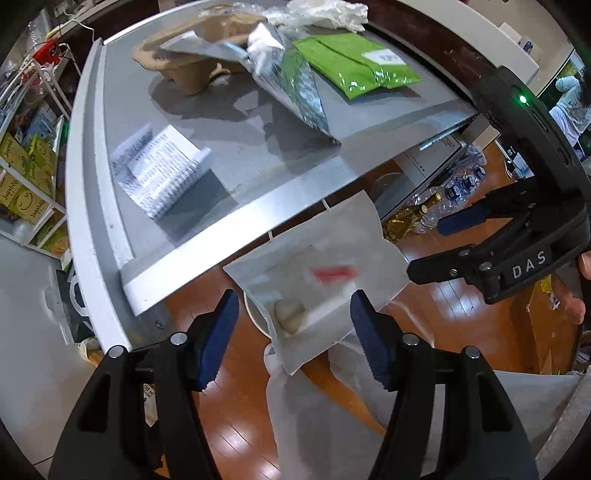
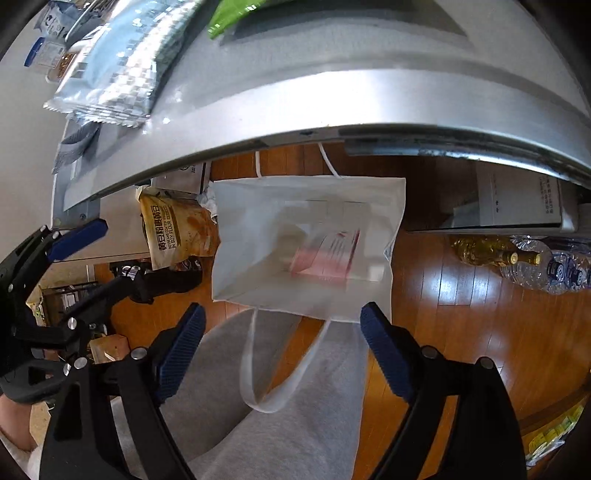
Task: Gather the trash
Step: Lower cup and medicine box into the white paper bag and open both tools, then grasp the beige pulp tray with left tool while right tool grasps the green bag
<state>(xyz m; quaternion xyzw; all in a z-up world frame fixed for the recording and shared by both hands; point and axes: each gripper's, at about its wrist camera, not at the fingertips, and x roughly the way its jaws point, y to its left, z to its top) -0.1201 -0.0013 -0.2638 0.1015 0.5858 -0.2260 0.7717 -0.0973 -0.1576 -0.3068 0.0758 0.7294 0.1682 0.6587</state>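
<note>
A white paper bag (image 2: 306, 240) with cord handles stands open on the wooden floor below the table's front edge, a pink-and-white piece of trash (image 2: 325, 254) inside it. It also shows in the left wrist view (image 1: 321, 273). On the grey table (image 1: 229, 129) lie a printed leaflet (image 1: 159, 170), a silver foil wrapper (image 1: 291, 88), a green pouch (image 1: 354, 66), a brown pulp tray (image 1: 192, 59) and white crumpled plastic (image 1: 325, 14). My left gripper (image 1: 295, 336) is open and empty above the bag. My right gripper (image 2: 284, 350) is open and empty over the bag's near side.
The table's metal front edge (image 2: 332, 122) overhangs the bag. A snack packet (image 2: 177, 232) sits left of the bag. Bottles (image 2: 517, 258) lie on the floor at the right. A shelf with yellow boxes (image 1: 26, 177) stands left of the table. Grey-trousered legs (image 2: 295, 406) are below.
</note>
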